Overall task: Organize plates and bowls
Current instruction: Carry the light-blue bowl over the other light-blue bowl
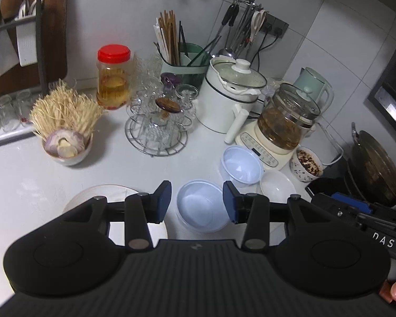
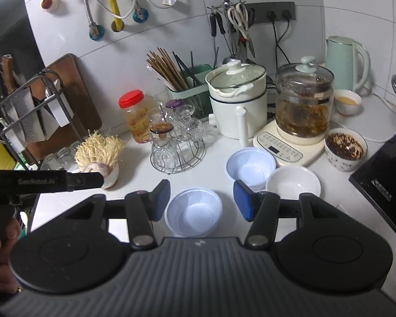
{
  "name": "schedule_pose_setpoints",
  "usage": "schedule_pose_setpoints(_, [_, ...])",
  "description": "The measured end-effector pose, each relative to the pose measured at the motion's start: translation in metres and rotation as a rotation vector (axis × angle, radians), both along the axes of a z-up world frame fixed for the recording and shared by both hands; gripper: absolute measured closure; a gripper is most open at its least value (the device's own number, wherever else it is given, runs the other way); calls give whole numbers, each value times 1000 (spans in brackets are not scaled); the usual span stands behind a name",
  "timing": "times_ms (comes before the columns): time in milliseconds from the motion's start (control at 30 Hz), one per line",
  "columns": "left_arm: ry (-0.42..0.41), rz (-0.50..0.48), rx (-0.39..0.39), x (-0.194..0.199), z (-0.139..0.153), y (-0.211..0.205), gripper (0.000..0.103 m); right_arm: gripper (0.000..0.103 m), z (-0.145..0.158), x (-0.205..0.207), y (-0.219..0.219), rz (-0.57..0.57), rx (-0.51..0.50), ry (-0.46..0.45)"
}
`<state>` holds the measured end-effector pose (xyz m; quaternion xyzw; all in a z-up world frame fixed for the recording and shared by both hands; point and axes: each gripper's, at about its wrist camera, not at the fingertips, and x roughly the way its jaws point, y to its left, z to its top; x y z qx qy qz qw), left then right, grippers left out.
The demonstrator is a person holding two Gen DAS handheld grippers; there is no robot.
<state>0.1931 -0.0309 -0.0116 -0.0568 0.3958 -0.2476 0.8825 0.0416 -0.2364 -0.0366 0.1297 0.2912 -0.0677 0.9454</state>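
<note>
left gripper [image 1: 196,202]: jaws apart, empty | right gripper [image 2: 202,202]: jaws apart, empty | near plastic bowl [image 2: 193,212]: on counter [image 2: 145,179], dead ahead below both grippers, right looks nearer | second plastic bowl [image 2: 250,167], white bowl [image 2: 293,182]: behind, to its right | plate [image 1: 92,198]: left.

Translucent plastic bowl [image 1: 199,206] upright, empty, between and beyond left jaws. Second identical bowl [image 1: 240,165] and white ceramic bowl [image 1: 277,186] beyond right-hand jaw; white plate [image 1: 92,198] under left-hand jaw.

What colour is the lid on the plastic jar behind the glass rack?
Red. The jar's lid shows best in the left wrist view.
</note>
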Motion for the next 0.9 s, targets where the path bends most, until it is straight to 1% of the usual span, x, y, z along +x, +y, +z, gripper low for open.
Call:
schedule_pose_setpoints(100, [11,-16,6,1,-4,-4,50,47,-4,-4,0,-22,-5,11])
schedule_pose_setpoints(167, [16,-33,8,2,-6,-8,47,47,-7,-5,-4,-41,14,14])
schedule_pose_setpoints(267, [20,-52,27,8,-9,-18,47,47,-11,-1,-11,-67,24,24])
schedule_pose_setpoints(333, [22,-61,32,13,-11,-24,43,39,-14,3,-18,-80,30,25])
schedule_pose_setpoints(367, [23,-61,36,18,-12,-29,38,33,-16,5,-22,-84,34,23])
schedule_pose_setpoints(400, [21,-64,39,21,-13,-33,37,29,-17,8,-26,-91,33,22])
schedule_pose_setpoints(533, [37,-64,40,44,-17,-55,32,28,-21,26,-49,-120,38,37])
schedule_pose_setpoints(567, [41,-67,38,49,-19,-60,29,28,-22,30,-54,-122,40,38])
schedule_pose_setpoints(667, [58,-67,57,67,-25,-78,28,28,-28,45,-69,-122,37,58])
schedule_pose_setpoints(733, [68,-65,63,77,-29,-90,27,28,-32,55,-80,-123,52,73])
schedule_pose_setpoints(767, [73,-64,67,82,-33,-95,23,28,-34,60,-86,-124,58,80])
schedule_pose_setpoints(867, [92,-60,83,98,-42,-109,22,27,-41,77,-101,-118,75,101])
schedule_pose_setpoints(900, [103,-55,86,103,-46,-113,22,17,-44,83,-107,-113,80,111])
